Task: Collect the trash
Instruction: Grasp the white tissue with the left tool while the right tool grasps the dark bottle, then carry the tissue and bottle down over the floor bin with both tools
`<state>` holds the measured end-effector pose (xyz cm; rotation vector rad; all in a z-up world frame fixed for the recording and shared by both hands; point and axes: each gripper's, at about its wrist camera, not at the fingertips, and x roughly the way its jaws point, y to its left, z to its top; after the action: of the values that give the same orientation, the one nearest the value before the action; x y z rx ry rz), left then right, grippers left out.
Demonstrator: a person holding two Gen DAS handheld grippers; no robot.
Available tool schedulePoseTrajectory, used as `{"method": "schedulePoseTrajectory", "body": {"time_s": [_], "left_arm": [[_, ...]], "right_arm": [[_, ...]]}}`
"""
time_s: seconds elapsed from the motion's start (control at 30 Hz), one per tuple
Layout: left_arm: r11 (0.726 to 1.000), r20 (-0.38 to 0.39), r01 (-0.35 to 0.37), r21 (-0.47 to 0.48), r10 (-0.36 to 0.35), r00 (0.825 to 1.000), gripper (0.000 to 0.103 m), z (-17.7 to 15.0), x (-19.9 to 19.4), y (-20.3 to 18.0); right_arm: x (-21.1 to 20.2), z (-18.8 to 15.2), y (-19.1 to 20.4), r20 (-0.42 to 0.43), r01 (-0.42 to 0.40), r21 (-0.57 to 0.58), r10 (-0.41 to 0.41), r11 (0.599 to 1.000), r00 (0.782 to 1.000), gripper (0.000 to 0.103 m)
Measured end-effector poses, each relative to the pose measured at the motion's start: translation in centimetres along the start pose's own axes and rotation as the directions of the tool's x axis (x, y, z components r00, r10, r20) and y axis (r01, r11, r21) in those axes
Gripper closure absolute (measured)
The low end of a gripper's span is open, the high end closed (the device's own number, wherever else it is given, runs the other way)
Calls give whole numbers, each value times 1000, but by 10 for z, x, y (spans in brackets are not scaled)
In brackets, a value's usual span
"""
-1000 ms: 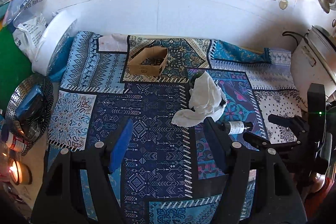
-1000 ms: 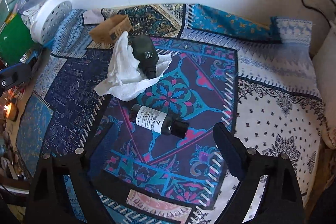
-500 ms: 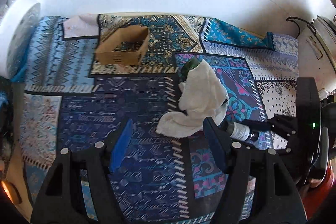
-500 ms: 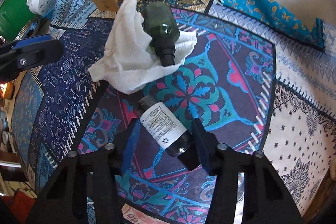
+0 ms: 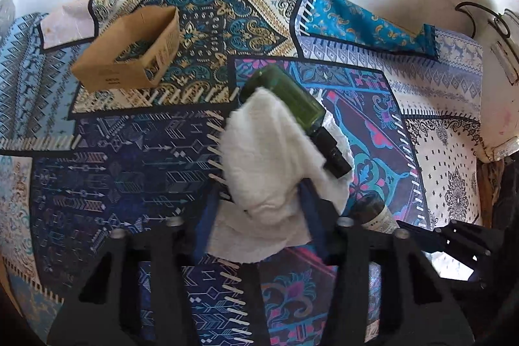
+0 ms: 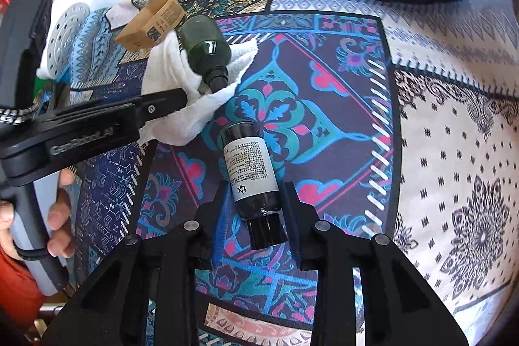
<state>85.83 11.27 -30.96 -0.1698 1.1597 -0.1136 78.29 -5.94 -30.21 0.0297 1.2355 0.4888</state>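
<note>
Patterned patchwork cloth (image 5: 129,171) in blues, teal and cream covers the work surface, with a white wall at twelve o'clock behind it. Nothing looks collected yet; every piece of trash lies on the cloth.

At the centre of the left wrist view, the left gripper (image 5: 256,203) has just been closing its jaws around the near fold of a crumpled white tissue (image 5: 269,145), and the blue pads appear to pinch it. A green bottle (image 5: 292,106) lies on the tissue, cap toward four o'clock.

Below centre in the right wrist view, the right gripper (image 6: 256,213) has just been closing too; its jaws flank the lower body and neck of a dark labelled bottle (image 6: 249,171), with pads at or nearly against its sides, cap toward six o'clock. I judge this a grip just forming.

An open cardboard box (image 5: 129,54) sits at ten o'clock, well apart from both grippers, probably where the trash goes. Lifting and dropping off the tissue and both bottles remains.
</note>
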Motion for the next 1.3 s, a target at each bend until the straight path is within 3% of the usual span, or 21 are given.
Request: {"method": "schedulePoseTrajectory", "body": {"time_s": [0.13, 0.2, 0.33, 0.5, 0.87, 1.07, 1.3], "left_arm": [[999, 18, -41, 15, 41, 999, 91, -6, 0, -3], [999, 16, -42, 23, 42, 999, 97, -8, -2, -4], [1000, 37, -19, 5, 18, 999, 98, -14, -22, -4], [1000, 137, -21, 3, 20, 990, 99, -23, -71, -17], [994, 344, -93, -63, 109, 933, 99, -72, -169, -74], [988, 381, -121, -97, 149, 912, 99, -110, -205, -93], [987, 370, -133, -86, 155, 916, 99, -164, -230, -98]], "right_arm": [[-14, -9, -7, 28, -11, 45, 10, 999, 1000, 77], [-18, -9, -4, 45, -7, 56, 5, 998, 999, 77], [-40, -16, -7, 88, -5, 67, -1, 998, 996, 77], [-72, -26, -10, 149, -3, 72, -8, 997, 989, 77], [-142, -59, -9, 254, -14, -35, 23, 999, 967, 77], [-167, -89, -5, 266, -31, -98, 56, 995, 962, 77], [-182, -127, 9, 287, -38, -94, 64, 995, 956, 77]]}}
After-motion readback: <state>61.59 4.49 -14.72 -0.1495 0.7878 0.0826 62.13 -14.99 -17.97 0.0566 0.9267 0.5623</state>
